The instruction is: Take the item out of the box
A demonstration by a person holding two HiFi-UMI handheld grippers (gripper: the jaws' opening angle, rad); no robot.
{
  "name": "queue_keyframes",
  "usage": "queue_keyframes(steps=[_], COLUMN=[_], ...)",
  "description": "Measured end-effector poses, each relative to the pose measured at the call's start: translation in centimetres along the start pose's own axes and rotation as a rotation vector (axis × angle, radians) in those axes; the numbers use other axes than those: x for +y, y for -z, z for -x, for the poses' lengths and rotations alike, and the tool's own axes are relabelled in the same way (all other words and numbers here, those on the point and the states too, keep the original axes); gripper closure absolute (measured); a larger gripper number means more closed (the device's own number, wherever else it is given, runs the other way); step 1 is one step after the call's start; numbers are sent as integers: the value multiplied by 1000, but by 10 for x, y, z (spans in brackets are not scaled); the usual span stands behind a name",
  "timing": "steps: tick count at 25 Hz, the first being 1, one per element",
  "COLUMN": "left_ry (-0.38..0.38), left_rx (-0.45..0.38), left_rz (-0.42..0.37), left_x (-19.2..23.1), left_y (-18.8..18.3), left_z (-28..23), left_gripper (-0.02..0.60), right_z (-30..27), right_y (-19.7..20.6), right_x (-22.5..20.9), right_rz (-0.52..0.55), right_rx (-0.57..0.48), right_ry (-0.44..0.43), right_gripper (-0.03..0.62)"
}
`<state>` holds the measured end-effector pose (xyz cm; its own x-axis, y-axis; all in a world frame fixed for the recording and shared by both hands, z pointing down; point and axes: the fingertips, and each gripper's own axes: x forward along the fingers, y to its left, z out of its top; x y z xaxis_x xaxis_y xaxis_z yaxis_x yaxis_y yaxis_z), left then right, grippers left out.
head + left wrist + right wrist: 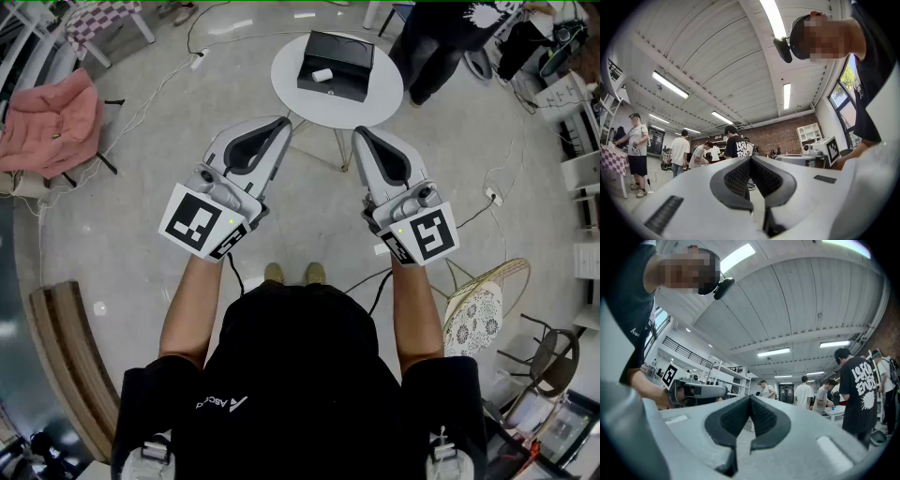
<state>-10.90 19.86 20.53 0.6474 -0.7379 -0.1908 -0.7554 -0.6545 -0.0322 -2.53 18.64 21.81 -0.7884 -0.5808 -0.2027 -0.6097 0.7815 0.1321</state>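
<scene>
1. Head view: a round white worktop (pixel 284 82) sits at 12 o'clock and carries an open-topped black box (pixel 342 49). A small white item (pixel 322 75) lies inside, near the box's 7 o'clock corner. Nothing touches it, so the task looks unstarted.
2. Same view: the left tool (pixel 281 124) and right tool (pixel 360 132) hang over bare floor, well short of the worktop. Forearms are out front, elbows bent, side by side, w/ tips angled in toward 12. Prob. a ready pose, box centred btwn them before the reach.
3. Left gripper view: jaws clenched, pads meeting, nothing btwn them. Nose is tipped a bit up, so the cam gets ceiling lights & people across the room, no box. The right tool shows at 3 o'clock.
4. Right gripper view: jaws likewise pressed together & empty. Same slight upward tilt. The left tool shows at 9 o'clock, box out of frame.
5. Judgement: the next move needs a reach fwd toward 12, noses dipped & one tool opened over the item.
</scene>
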Motion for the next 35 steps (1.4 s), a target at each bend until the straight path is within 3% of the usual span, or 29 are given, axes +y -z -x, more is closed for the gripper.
queue_keyframes(steps=[17, 31, 35], left_ry=[-19, -90, -108], left_rx=[4, 41, 60], left_rz=[-2, -47, -51], left_x=[-3, -12, 4], left_y=[10, 34, 41], left_z=[-18, -88, -97], left_gripper=[583, 583, 583], right_z=[15, 48, 36], right_y=[10, 26, 36], right_x=[-27, -107, -118], right_rz=[-29, -17, -28], right_rx=[-7, -11, -5], right_ry=[32, -12, -21], right_gripper=[594, 594, 594])
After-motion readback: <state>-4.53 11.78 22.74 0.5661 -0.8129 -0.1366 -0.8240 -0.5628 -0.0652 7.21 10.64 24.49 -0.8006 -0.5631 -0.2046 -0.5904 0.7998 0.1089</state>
